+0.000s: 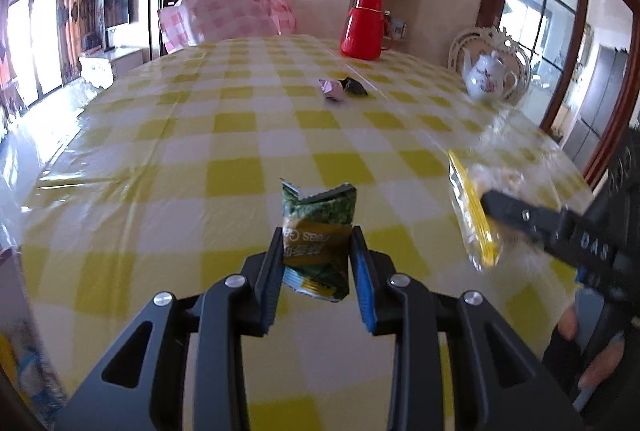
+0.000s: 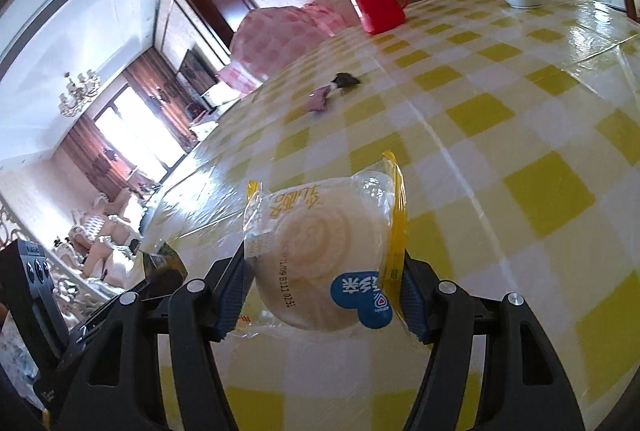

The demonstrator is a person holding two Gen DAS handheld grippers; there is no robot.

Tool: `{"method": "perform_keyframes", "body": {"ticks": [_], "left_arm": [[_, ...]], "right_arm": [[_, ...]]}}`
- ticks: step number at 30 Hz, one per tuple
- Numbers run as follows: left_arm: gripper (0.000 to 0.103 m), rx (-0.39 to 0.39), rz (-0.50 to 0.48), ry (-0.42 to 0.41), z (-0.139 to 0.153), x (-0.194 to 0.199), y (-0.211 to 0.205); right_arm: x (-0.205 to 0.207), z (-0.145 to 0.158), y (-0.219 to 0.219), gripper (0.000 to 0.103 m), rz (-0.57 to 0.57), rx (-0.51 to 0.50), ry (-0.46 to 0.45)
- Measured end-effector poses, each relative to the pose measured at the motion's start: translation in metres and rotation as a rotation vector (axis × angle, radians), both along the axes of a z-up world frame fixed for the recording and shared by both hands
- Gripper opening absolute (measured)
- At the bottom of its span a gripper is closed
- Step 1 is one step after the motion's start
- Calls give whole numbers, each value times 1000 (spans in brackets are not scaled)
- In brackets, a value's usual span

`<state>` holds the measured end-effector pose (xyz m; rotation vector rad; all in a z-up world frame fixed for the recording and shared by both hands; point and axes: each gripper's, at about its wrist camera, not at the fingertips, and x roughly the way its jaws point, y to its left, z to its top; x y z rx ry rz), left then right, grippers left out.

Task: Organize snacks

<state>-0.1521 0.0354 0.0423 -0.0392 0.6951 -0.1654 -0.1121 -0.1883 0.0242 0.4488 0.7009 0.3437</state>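
Left gripper [image 1: 316,243] clamped on green snack packet [image 1: 318,231]; right gripper [image 2: 324,271] clamped on wrapped round cake [image 2: 320,251], both above checked tablecloth [image 1: 200,135]. Carry level, grips firm, until placement.

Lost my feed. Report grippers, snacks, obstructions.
Left gripper shut on green packet. Right gripper shut on wrapped bun. Two small candies on table. Nothing blocking.

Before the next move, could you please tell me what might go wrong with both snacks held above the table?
1. The left claw pinches only the green packet's lower part, so it might slip.
2. The right claw squeezes the wrapped bun; it could squash.
3. The claws are close and could collide.
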Motion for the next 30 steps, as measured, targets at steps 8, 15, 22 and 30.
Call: {"method": "perform_keyframes", "body": {"ticks": [8,15,22,30], "left_arm": [[32,15,31,-24,7,-44,46],[32,28,82,-36,14,-74,87],[33,56,149,-3,9,-91,130],[33,75,298,-32,22,-97,196]], "right_arm": [[-22,3,40,63,94,-10,-16],[-35,2,83,63,202,1,-13],[-52,4,135,63,347,-2,-12],[-89,26,208,63,533,-48,-74]]}}
